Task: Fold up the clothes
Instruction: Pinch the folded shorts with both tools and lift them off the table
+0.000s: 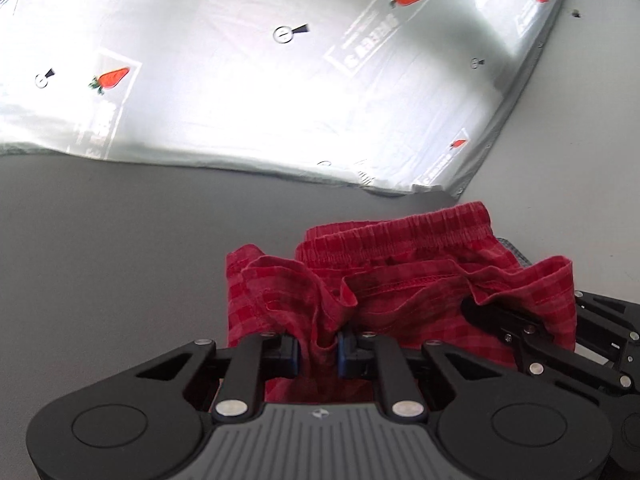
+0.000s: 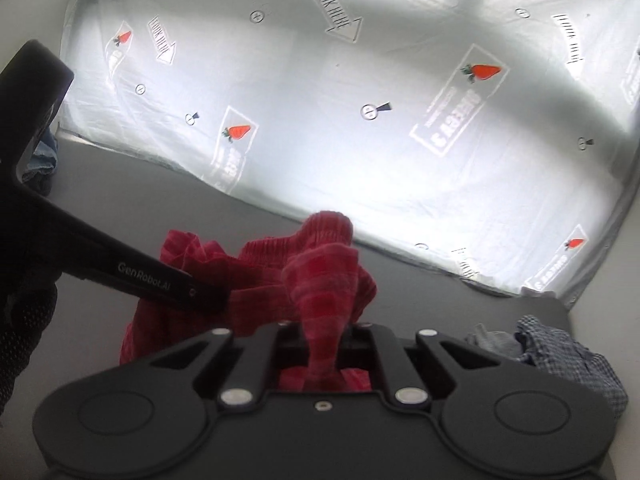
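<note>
Both tools are clamped on one garment: the left tool (image 1: 318,350) has its blue pads pressed together on a bunched pinch of the red checked shorts (image 1: 400,280), and the right tool (image 2: 324,344) grips a gathered twist of the same cloth that rises between its fingers. The shorts hang crumpled between the two, held just above the grey worktop (image 1: 120,240), in front of the white carrot-printed sheet (image 1: 240,80) spread behind.

By my judgement the shorts are light, limp and thin, with no stiffness apart from the gathered elastic waistband (image 1: 404,226). They will sag and fold wherever they are unsupported, and a bunched pinch like these may slip or take up several layers. The firmer places to hold look to be the waistband corners or the stitched leg hem (image 1: 404,286).

A blue-checked garment (image 2: 572,356) lies at the right on the worktop, and a bit of denim (image 2: 40,160) shows at far left.
</note>
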The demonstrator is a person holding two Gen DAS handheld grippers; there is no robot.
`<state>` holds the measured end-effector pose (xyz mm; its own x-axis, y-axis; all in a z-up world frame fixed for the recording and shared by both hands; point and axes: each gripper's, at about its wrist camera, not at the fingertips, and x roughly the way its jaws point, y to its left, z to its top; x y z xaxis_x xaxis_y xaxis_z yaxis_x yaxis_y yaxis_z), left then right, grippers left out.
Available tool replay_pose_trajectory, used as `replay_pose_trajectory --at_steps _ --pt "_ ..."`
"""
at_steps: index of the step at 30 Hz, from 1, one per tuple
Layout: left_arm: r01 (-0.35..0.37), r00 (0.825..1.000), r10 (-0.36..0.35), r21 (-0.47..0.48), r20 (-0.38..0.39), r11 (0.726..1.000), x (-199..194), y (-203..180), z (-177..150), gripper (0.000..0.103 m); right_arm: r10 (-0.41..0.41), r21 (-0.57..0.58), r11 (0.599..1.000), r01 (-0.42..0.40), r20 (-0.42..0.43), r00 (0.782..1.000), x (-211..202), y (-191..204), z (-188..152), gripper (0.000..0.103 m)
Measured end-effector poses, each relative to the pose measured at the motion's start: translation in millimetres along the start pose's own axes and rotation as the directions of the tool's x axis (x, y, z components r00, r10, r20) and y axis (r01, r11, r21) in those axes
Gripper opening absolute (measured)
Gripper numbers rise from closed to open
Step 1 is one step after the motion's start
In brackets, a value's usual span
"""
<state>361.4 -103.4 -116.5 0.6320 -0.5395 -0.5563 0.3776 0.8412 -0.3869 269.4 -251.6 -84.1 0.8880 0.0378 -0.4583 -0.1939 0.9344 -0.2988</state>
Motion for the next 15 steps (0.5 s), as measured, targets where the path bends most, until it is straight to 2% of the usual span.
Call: replay_pose_trajectory --at_steps 4,6,10,15 --pt "0.049 0.998 -0.051 0.036 0.032 0.998 2.3 -36.1 6.0 0.019 -0.041 -0.002 0.999 0.041 0.04 0.998 -33.4 -33.7 -0.3 0.007" --pt "0.057 0.998 -0.059 0.054 0.036 0.997 7.7 -53.5 7.5 0.019 -0.029 -0.006 1.0 0.03 0.056 0.998 -42.5 -51.2 -2.5 0.007" --pt "0.053 0.997 -0.057 0.092 0.049 0.994 20.5 -88.3 7.6 0.021 -0.01 -0.052 0.999 0.015 0.081 0.997 -52.0 -85.1 -10.5 0.007" --pt "0.013 0.995 -0.018 0.053 0.096 0.998 41.2 -132.9 4.4 0.021 0.055 -0.092 0.995 -0.044 0.123 0.991 -54.2 -141.6 -25.2 0.007"
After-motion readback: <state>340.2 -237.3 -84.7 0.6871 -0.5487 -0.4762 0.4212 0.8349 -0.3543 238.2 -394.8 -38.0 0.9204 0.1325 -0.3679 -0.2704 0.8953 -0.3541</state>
